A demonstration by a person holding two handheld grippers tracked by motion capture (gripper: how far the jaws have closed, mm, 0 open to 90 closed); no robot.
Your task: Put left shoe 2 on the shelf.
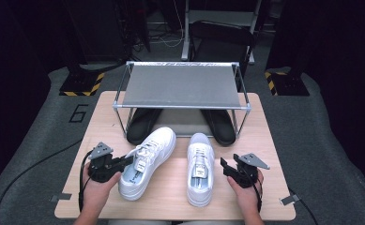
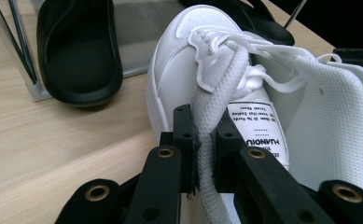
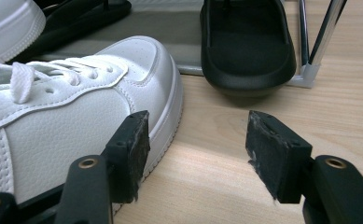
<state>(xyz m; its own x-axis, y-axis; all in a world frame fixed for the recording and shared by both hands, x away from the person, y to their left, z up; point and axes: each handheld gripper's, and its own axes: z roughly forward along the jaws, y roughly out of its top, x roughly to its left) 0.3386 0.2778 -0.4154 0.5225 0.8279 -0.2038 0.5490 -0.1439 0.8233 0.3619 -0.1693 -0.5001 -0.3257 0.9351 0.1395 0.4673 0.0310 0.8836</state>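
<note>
Two white sneakers lie on the wooden table. The left sneaker (image 1: 147, 161) is angled, toe toward the rack; the right sneaker (image 1: 200, 168) points straight away. My left gripper (image 1: 126, 161) is at the left sneaker's opening, shut on a white shoelace (image 2: 219, 88) that runs up between its jaws beside the tongue label (image 2: 258, 128). My right gripper (image 1: 224, 167) stands open just right of the right sneaker (image 3: 72, 102), its left pad (image 3: 133, 149) close to the sole, nothing between the pads.
A metal-framed rack (image 1: 182, 84) with a grey shelf stands at the table's far side. Two black slippers (image 1: 141, 124) (image 1: 221, 125) rest under it. The table's front edge (image 1: 171, 216) lies near the person's forearms.
</note>
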